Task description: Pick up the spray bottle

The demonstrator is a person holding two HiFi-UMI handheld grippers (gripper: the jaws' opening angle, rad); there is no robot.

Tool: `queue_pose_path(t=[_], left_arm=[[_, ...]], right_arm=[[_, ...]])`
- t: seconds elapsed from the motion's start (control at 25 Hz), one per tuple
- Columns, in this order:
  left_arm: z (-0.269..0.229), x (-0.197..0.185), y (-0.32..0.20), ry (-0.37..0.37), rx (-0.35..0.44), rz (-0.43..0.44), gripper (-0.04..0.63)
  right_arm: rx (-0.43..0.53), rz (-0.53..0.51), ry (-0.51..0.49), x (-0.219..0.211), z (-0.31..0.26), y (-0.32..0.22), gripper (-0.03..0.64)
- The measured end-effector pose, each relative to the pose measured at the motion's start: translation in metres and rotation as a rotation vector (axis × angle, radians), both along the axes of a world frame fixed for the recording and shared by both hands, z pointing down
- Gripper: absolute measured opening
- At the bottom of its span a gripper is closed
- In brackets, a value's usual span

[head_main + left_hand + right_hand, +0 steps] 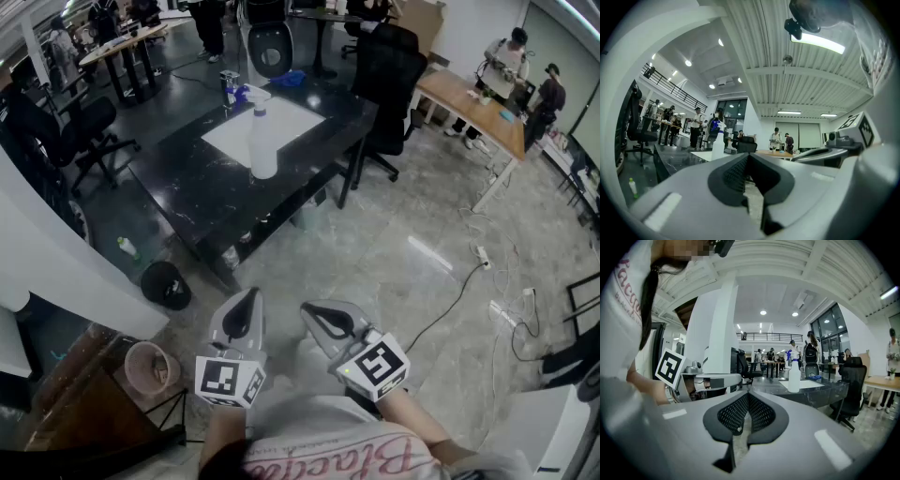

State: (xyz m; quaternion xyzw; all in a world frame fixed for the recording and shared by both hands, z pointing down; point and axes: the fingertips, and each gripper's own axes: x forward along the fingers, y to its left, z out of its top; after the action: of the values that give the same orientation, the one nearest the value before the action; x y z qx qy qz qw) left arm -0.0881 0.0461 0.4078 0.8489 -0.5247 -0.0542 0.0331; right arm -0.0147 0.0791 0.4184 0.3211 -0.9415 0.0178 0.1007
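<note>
The white spray bottle (262,141) with a blue trigger head stands upright on a white sheet (281,124) on the black table (202,192), well ahead of both grippers. It also shows small and far off in the left gripper view (717,140) and the right gripper view (794,373). My left gripper (250,297) and right gripper (309,310) are held side by side low over the floor, close to my body. Both point toward the table. Each gripper's jaws (748,157) (748,397) meet at the tips with nothing between them.
Black office chairs (389,70) (80,127) stand at the table's right end and to its left. On the floor lie a black cap (166,284), a small green bottle (127,247), a round bin (150,367) and cables (469,272). A white column (56,253) rises at left. People stand by a wooden desk (473,103).
</note>
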Motion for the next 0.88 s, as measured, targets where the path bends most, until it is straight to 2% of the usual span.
queue_pose_path(t=[0.44,0.68,0.88], left_arm=[[-0.002,-0.001,-0.009,-0.009,-0.004,-0.001,0.000],[-0.002,-0.002,-0.027,-0.004,-0.010,-0.012,0.000],[-0.004,-0.001,-0.049,-0.007,-0.013,-0.015,0.000]], right_arm=[[-0.007,0.006,-0.013,0.001,0.001,-0.009,0.002],[0.037,-0.044,-0.013,-0.005,-0.008,-0.024,0.002],[0.027,-0.052,0.005,-0.005,-0.007,-0.045,0.003]])
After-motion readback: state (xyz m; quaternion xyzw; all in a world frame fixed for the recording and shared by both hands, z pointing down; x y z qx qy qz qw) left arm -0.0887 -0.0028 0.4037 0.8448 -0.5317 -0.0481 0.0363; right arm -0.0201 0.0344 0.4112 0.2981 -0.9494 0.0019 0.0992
